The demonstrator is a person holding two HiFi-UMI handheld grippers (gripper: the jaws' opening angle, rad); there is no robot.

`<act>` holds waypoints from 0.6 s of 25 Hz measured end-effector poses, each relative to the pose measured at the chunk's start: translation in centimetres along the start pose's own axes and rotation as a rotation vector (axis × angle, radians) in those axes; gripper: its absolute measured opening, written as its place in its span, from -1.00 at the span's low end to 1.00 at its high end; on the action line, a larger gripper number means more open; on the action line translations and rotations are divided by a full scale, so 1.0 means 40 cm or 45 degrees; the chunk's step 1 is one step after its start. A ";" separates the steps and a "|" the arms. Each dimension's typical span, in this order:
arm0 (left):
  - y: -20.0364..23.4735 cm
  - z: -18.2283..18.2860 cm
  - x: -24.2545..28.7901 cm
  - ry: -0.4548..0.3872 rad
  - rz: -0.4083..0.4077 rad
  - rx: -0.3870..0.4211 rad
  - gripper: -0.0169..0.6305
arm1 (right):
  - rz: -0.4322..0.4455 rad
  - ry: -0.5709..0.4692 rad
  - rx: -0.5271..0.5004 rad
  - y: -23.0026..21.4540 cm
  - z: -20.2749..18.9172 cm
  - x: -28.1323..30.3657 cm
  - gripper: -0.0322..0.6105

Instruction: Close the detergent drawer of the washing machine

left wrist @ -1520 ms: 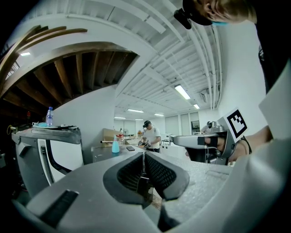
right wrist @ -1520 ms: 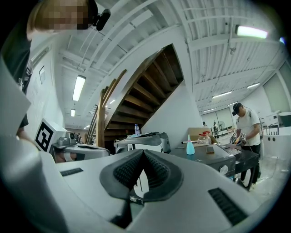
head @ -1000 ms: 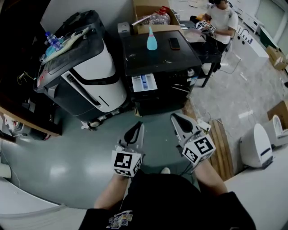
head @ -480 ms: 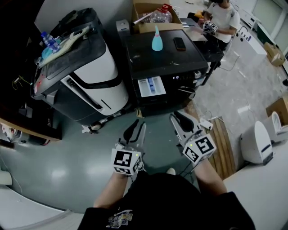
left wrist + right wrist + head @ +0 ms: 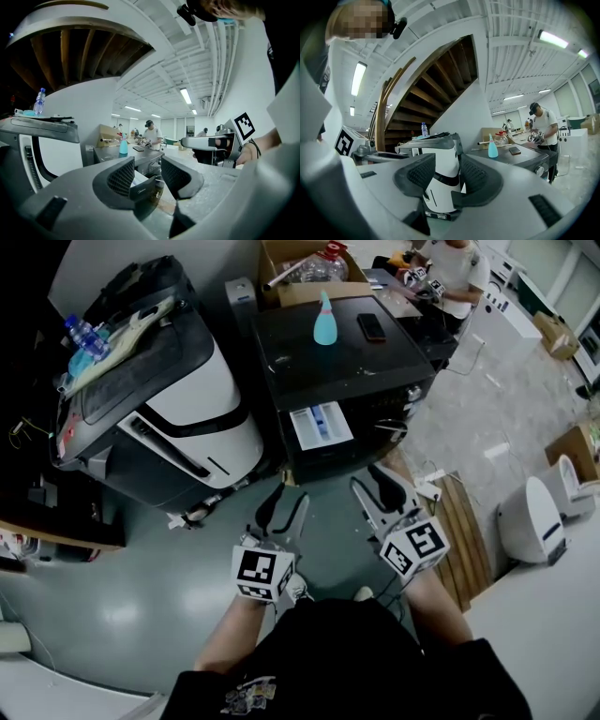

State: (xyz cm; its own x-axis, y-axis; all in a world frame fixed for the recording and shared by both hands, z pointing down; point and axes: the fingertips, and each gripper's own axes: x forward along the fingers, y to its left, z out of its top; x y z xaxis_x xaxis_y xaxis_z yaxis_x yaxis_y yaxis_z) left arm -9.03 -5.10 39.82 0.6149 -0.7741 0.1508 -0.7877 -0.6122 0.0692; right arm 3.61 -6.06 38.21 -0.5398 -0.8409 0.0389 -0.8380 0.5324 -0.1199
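Fingers on the left gripper [image 5: 287,504] and the right gripper [image 5: 372,482] stand apart, having just been opening, and both pairs are empty. Each gripper view shows only distant scenery through the gap.

Ahead of them stands the black box-shaped washing machine [image 5: 337,357]. Its white detergent drawer [image 5: 321,425] juts out of the front panel at the upper left, its blue-tinted compartments open to view from above. So the closing has not begun and the whole push is left to do. Both grippers hang over the grey-green floor [image 5: 169,559], near the machine but touching neither it nor the drawer. In the left gripper view the drawer front seems to line up between the fingers, though the wide lens makes that hard to judge.

On the machine's lid sit a teal plastic bottle [image 5: 324,322] and a dark phone [image 5: 372,326], clear of the drawer.
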 end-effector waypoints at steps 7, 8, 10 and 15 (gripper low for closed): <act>0.091 -0.004 0.000 -0.002 -0.071 0.039 -0.30 | -0.083 0.002 -0.011 0.030 -0.014 0.075 -0.17; 0.105 -0.007 -0.002 0.004 -0.078 0.042 -0.27 | -0.094 0.003 -0.010 0.036 -0.018 0.086 -0.16; 0.130 -0.022 -0.006 0.034 -0.090 0.036 -0.22 | -0.113 0.008 -0.007 0.048 -0.027 0.106 -0.13; 0.181 -0.053 -0.009 0.066 -0.114 0.029 -0.15 | -0.149 0.032 0.000 0.084 -0.055 0.145 -0.07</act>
State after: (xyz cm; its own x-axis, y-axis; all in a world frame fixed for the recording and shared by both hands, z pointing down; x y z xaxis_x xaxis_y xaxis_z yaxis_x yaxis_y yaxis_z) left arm -15.01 -8.92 42.34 0.6794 -0.7072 0.1959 -0.7283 -0.6824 0.0622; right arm -2.51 -8.94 40.23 -0.4403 -0.8945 0.0774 -0.8953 0.4309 -0.1128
